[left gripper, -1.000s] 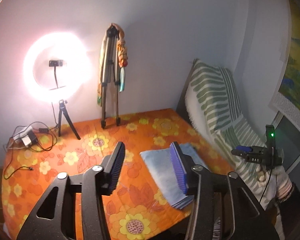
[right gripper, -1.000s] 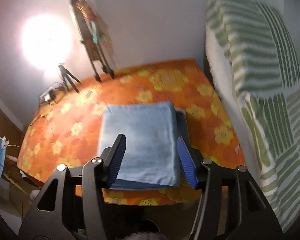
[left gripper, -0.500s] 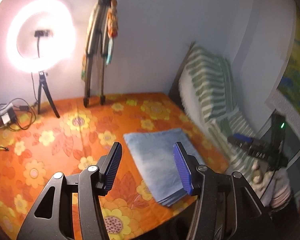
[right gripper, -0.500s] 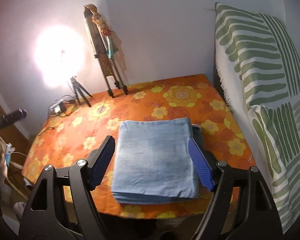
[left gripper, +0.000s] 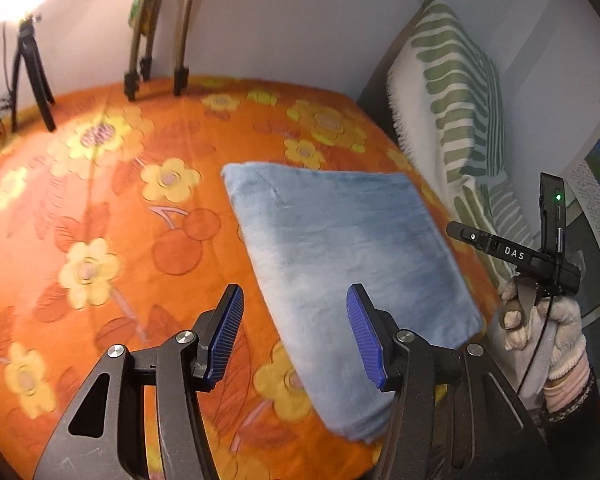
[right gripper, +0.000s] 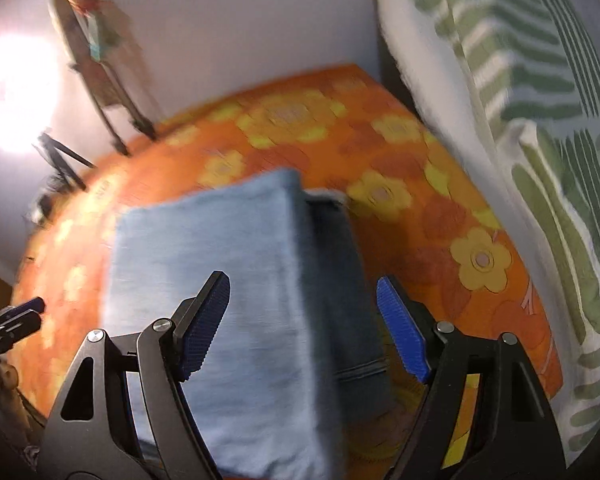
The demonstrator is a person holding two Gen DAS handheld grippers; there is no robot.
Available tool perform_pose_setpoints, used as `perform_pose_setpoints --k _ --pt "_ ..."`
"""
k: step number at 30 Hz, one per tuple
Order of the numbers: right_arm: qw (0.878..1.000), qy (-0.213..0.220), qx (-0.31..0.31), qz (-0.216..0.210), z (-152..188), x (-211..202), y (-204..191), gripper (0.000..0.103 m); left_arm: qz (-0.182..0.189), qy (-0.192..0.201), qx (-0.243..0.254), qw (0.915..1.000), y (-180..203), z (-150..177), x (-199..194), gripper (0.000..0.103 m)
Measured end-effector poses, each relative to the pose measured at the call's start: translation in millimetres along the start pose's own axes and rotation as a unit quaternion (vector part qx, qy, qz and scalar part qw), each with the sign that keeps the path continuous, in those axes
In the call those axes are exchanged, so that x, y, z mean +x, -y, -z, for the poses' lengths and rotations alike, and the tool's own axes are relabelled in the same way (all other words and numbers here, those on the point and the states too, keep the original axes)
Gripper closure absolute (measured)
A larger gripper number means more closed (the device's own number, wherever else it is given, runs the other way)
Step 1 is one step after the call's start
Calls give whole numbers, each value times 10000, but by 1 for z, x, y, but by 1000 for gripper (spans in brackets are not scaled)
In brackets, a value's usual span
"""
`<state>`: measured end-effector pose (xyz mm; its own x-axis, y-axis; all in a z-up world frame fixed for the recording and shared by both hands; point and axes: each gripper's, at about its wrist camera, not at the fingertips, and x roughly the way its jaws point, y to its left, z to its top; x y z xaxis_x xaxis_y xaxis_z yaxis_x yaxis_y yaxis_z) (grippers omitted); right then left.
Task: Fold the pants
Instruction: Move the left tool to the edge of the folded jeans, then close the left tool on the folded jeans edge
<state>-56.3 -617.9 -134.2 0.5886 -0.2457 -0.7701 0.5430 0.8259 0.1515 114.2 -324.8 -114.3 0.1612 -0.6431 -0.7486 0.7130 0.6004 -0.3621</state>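
Blue folded jeans (right gripper: 220,300) lie lengthwise from bottom centre toward mid-frame under the right gripper (right gripper: 304,328), nearer than the left gripper (left gripper: 296,336); both spread wide, empty.

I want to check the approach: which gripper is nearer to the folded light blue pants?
Right. The right gripper hangs open just above the folded light blue pants, near their right side. The left gripper is open over their front left edge, apparently farther back.

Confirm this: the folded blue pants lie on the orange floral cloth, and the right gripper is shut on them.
Not quite. The folded blue pants do lie on the orange floral cloth, but the right gripper is open, jaws wide apart, gripping nothing. The right wrist view shows it.
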Motion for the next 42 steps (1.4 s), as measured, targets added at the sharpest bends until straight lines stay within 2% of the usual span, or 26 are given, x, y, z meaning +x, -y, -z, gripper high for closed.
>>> perform_pose_setpoints --k 2,5,13,17,28,32,35,36,37,39,42 --pt "9999 -57 -154 34 -7 9 2 24 19 -65 -103 9999 -4 -3 18 46" --pt "9995 46 -289 78 -15 18 0 7 15 -119 -251 9996 -12 -7 38 46" --pt "9961 -278 -773 319 -23 62 -5 7 -13 -128 -550 9984 -36 -17 65 45" --pt "9971 -309 -626 303 -30 71 6 1 52 -118 -612 9980 -41 -21 74 45" --pt "9964 -642 -209 -512 -33 98 29 1 67 -63 -368 9993 -35 -28 89 45" --pt "9956 -574 -352 -645 -34 98 26 0 -16 -65 -253 9997 -29 -29 91 45" --pt "9947 -489 -467 -772 -34 97 23 8 -60 -53 -127 9999 -23 -28 93 45" --pt "9941 -470 -484 -847 -34 97 22 15 -60 -62 -82 9999 -20 -27 94 45" --pt "9932 -459 -485 -956 -34 96 22 17 -67 -59 -20 10000 -17 -27 95 45" --pt "9912 -474 -498 -1128 -34 96 20 32 -105 -46 76 9999 -13 -26 97 45" --pt "9894 -474 -456 -1298 -33 96 18 43 -103 1 118 9999 -11 -26 98 45"
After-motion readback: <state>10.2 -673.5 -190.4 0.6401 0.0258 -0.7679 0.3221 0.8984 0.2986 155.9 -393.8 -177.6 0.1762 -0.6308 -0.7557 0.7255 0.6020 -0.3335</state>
